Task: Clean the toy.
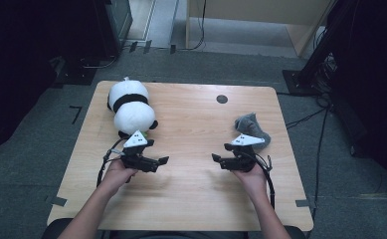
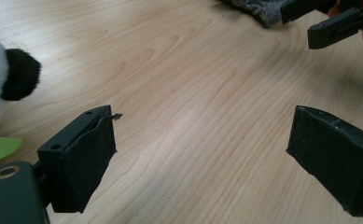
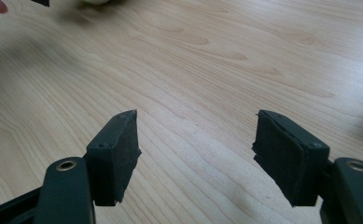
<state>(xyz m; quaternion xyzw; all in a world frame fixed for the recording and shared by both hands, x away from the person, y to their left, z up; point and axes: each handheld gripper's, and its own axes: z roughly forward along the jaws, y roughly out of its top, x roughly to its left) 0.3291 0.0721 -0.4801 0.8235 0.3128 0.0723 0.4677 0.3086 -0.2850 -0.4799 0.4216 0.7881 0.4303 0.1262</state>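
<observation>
A black-and-white panda plush (image 1: 130, 107) lies at the table's back left, with a small green piece (image 1: 143, 133) by its head. A grey soft item (image 1: 252, 126) lies at the right. My left gripper (image 1: 163, 160) hovers just in front of the panda and points toward the table's middle. In the left gripper view, the left gripper (image 2: 202, 135) is open over bare wood, beside the panda's black ear (image 2: 20, 74). My right gripper (image 1: 216, 158) sits in front of the grey item and faces the left one. In its own view the right gripper (image 3: 196, 135) is open with nothing between its jaws.
The wooden table (image 1: 191, 124) has a small dark round spot (image 1: 222, 98) near its back edge. Bare wood lies between the two grippers. Cables and dark stands are on the floor around the table. The grey item (image 2: 258, 9) is at the top of the left gripper view.
</observation>
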